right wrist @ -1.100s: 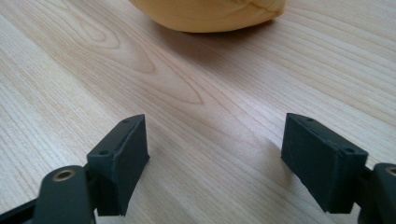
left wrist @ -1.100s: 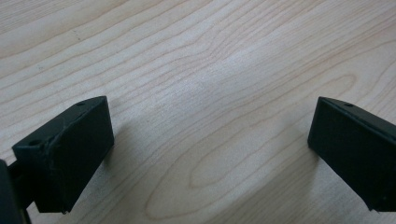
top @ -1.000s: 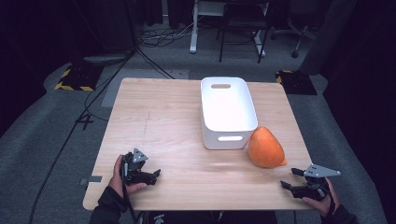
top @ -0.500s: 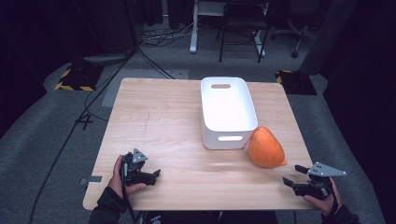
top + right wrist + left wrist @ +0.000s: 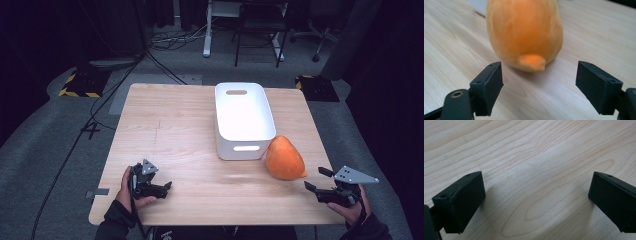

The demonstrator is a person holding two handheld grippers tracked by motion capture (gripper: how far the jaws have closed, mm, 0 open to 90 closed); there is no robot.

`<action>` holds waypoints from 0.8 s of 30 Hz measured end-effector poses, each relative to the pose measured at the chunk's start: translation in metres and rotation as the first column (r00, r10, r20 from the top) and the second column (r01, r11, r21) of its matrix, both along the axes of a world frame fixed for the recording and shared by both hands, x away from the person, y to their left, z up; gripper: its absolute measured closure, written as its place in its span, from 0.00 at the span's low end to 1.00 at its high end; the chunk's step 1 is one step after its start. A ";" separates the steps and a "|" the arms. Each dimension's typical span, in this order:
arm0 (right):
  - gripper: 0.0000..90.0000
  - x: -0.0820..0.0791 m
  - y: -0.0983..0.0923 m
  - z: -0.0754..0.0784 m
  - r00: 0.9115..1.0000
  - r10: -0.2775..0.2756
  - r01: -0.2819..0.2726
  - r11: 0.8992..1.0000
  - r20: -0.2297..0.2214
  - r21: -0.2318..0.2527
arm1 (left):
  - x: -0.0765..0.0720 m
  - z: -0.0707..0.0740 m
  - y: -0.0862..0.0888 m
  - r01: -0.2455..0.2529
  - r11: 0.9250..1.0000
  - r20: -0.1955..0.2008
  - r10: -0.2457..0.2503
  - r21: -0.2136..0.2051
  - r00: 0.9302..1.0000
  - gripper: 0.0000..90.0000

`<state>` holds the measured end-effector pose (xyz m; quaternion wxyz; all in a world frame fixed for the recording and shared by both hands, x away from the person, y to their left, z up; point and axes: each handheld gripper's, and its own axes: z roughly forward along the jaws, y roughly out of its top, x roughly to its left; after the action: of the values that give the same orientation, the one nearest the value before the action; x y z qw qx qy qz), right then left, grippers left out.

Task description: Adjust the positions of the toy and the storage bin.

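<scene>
The left gripper (image 5: 159, 187) rests low over the table (image 5: 180, 130) near its front edge, held in a hand (image 5: 131, 187) whose sleeve comes in from below; its jaws stand wide apart with bare wood between them, pointing toward the table's middle. The right gripper (image 5: 315, 181) hangs just off the table's right front corner, level, jaws spread wide and empty, aimed at the orange plush toy (image 5: 284, 158). The toy sits just ahead of those jaws, apart from them, its narrower end pointing away toward the white bin (image 5: 244, 117), which it touches or nearly touches. In the right gripper view a small stub (image 5: 532, 62) faces the gripper; the toy's top is cut off there.
</scene>
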<state>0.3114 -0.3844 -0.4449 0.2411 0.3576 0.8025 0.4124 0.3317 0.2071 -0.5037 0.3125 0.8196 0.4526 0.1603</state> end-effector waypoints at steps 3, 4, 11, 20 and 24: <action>0.24 0.004 0.003 0.012 0.999 -0.011 0.011 1.000 0.036 -0.006 | 0.000 0.000 0.000 0.000 1.000 0.000 0.000 0.000 1.000 0.01; 0.25 0.005 0.004 0.015 0.999 -0.010 0.011 1.000 0.039 -0.001 | 0.000 0.000 0.000 0.000 1.000 -0.001 0.000 0.000 1.000 0.01; 0.25 0.008 0.012 0.027 0.999 0.016 -0.016 1.000 0.044 -0.004 | 0.000 0.000 0.000 0.000 1.000 0.000 0.000 0.000 1.000 0.01; 0.25 0.018 0.031 0.041 0.998 0.038 -0.037 0.999 0.059 -0.030 | 0.000 0.000 0.000 -0.001 1.000 -0.002 0.001 0.001 1.000 0.01; 0.25 0.025 0.040 0.043 0.997 0.045 -0.042 0.998 0.062 -0.040 | 0.000 0.000 0.000 0.000 1.000 0.000 0.000 0.000 1.000 0.01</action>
<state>0.3364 -0.3442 -0.4018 0.2641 0.3222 0.8099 0.4129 0.3317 0.2071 -0.5037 0.3123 0.8197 0.4526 0.1604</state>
